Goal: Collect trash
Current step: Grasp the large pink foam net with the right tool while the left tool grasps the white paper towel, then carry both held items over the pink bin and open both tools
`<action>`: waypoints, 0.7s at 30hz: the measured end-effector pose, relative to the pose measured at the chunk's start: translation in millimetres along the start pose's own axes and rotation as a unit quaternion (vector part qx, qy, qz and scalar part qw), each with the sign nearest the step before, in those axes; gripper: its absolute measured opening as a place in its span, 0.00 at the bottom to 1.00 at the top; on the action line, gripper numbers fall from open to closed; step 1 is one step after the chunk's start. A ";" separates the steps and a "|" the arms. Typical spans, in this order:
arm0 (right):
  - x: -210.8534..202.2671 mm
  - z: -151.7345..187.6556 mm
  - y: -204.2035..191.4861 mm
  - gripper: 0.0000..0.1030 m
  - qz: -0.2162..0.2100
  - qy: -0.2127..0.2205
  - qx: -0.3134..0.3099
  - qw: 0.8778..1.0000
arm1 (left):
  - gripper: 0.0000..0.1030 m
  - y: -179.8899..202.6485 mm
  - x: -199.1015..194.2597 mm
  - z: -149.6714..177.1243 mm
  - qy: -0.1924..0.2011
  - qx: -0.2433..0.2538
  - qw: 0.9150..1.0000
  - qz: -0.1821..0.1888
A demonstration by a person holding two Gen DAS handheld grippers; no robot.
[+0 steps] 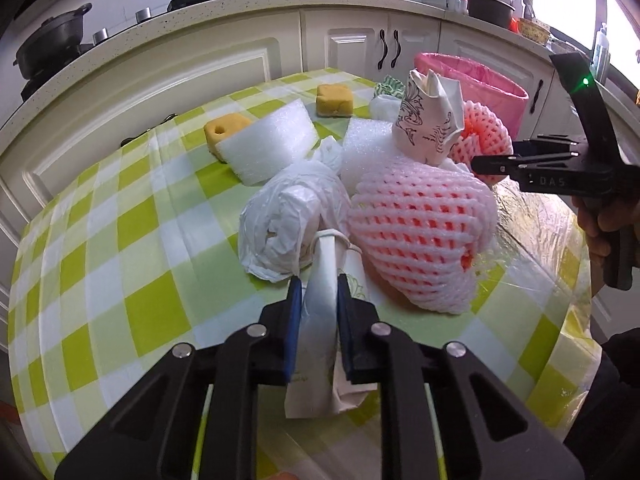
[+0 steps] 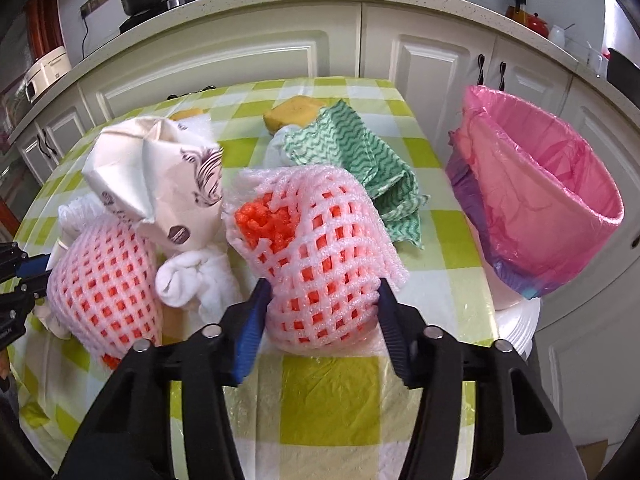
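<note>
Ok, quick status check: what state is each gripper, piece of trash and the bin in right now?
left gripper: shut on flattened paper cup
right gripper: jaws around foam fruit net, pads at its sides
second foam net: lying on table
patterned paper bag: crumpled, upright
white plastic bag: crumpled
bin: pink liner fitted, open, looks empty

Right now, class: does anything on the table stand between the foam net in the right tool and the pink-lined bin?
Nothing visible does. The right tool grips the foam net; the bin sits off the table's right edge. The green cloth lies behind the net, aside from that path.
</note>
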State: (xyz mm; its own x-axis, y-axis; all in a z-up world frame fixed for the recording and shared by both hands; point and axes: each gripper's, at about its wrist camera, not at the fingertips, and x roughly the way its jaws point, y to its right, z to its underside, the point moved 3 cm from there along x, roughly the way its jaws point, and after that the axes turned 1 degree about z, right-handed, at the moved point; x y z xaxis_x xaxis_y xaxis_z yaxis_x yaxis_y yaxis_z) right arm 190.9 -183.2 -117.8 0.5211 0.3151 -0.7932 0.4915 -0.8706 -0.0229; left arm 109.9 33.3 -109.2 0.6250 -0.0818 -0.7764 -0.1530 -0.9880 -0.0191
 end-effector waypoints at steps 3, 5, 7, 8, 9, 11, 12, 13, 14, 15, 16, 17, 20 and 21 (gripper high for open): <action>-5.7 3.0 0.4 0.40 -0.005 0.007 0.007 1.000 | 0.16 -0.6 -8.1 2.8 0.003 -0.012 1.000 0.003; -11.7 4.5 1.7 0.40 -0.009 0.013 0.013 1.000 | 0.16 -2.9 -17.2 2.7 0.011 -0.023 1.000 0.002; -22.3 5.0 3.2 0.40 -0.015 0.022 0.017 0.999 | 0.16 -6.3 -27.7 2.0 0.019 -0.033 0.999 0.001; -27.4 4.7 4.3 0.40 -0.019 0.026 0.019 0.999 | 0.16 -7.3 -33.5 1.4 0.023 -0.036 0.999 -0.004; -33.8 4.0 5.9 0.40 -0.024 0.030 0.022 0.999 | 0.16 -8.6 -39.2 -0.1 0.026 -0.037 0.999 -0.009; -45.9 2.1 8.8 0.40 -0.031 0.040 0.027 0.998 | 0.16 -11.8 -55.9 -6.4 0.043 -0.045 0.998 -0.015; -54.6 -1.0 12.3 0.40 -0.033 0.049 0.029 0.998 | 0.16 -12.9 -63.5 -10.9 0.051 -0.049 0.997 -0.015; -59.8 -3.2 15.2 0.40 -0.035 0.054 0.032 0.997 | 0.16 -13.9 -73.1 -19.7 0.064 -0.052 0.997 -0.015; -65.7 -6.1 19.8 0.40 -0.038 0.061 0.039 0.997 | 0.16 -13.5 -79.8 -27.9 0.073 -0.051 0.996 -0.016; -74.7 -12.0 27.3 0.40 -0.038 0.072 0.046 0.996 | 0.16 -11.7 -85.5 -37.6 0.083 -0.048 0.995 -0.015; -79.9 -16.1 31.1 0.40 -0.036 0.078 0.048 0.995 | 0.16 -7.5 -91.5 -51.9 0.096 -0.042 0.994 -0.012; -84.6 -22.1 36.8 0.40 -0.031 0.086 0.048 0.995 | 0.16 -3.4 -94.8 -64.2 0.106 -0.037 0.994 -0.008; -97.9 -39.8 62.4 0.40 -0.010 0.112 0.059 0.992 | 0.16 13.3 -95.8 -108.2 0.135 -0.018 0.991 0.005; -100.6 -46.9 73.7 0.40 -0.004 0.119 0.065 0.991 | 0.16 21.0 -93.8 -124.5 0.144 -0.010 0.990 0.011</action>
State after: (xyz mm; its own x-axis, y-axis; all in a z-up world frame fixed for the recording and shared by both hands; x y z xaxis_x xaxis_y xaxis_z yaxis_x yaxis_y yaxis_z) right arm 207.4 -261.4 -11.2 0.6758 0.3882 -0.6266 0.4096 -0.9045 -0.1186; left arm 143.4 4.0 41.7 0.8140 -0.1334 -0.5653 -0.1548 -0.9879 0.0101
